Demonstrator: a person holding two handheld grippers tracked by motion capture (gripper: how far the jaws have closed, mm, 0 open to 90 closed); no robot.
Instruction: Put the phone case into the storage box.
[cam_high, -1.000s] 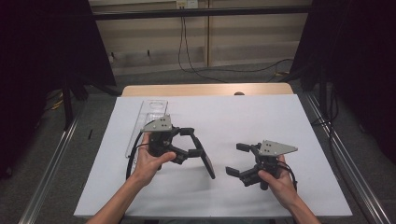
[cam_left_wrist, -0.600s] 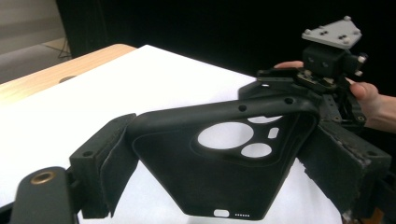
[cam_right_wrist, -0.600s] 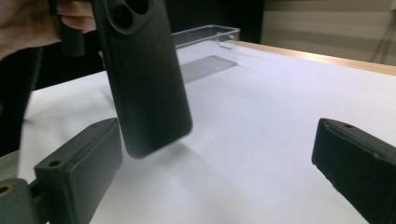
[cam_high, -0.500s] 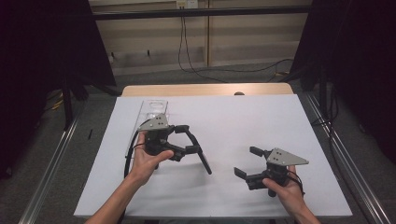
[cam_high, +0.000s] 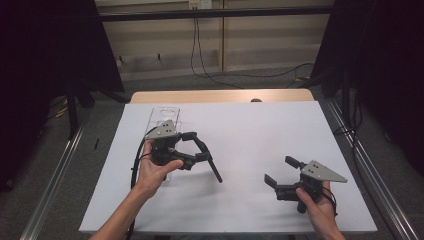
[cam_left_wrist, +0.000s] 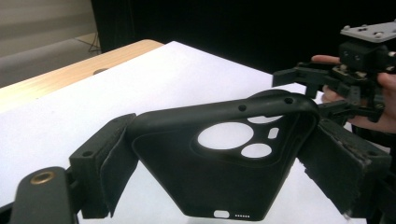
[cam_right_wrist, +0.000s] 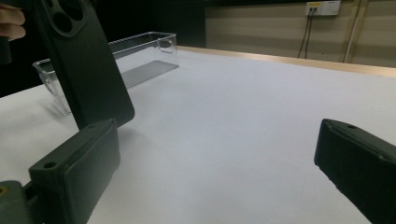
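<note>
- Black and rubbery, the phone case (cam_left_wrist: 219, 163) sits squeezed between the two jaws of my left gripper (cam_high: 192, 150).
- My left gripper holds the case by its sides, up off the white table (cam_high: 250, 125), over the left part of it.
- In the high view the case (cam_high: 210, 160) has its long side slanting down toward the table and toward me, with the low end close to the white top.
- In the left gripper view the camera-hole end of the case is up and away from me, and the end with the little slot is down near the camera.
- I count one phone case, and it has three camera holes that I can see.
- I count two grippers and one clear plastic box (cam_high: 165, 117).
- The clear box lies on the table just behind my left gripper, and its long side runs away from me.
- My right gripper (cam_high: 282, 175) is low on the right part of the table, well apart from the case.
- Its jaws are wide apart and nothing is between them.
- I cannot read any words or brand on the case or the box.
</note>
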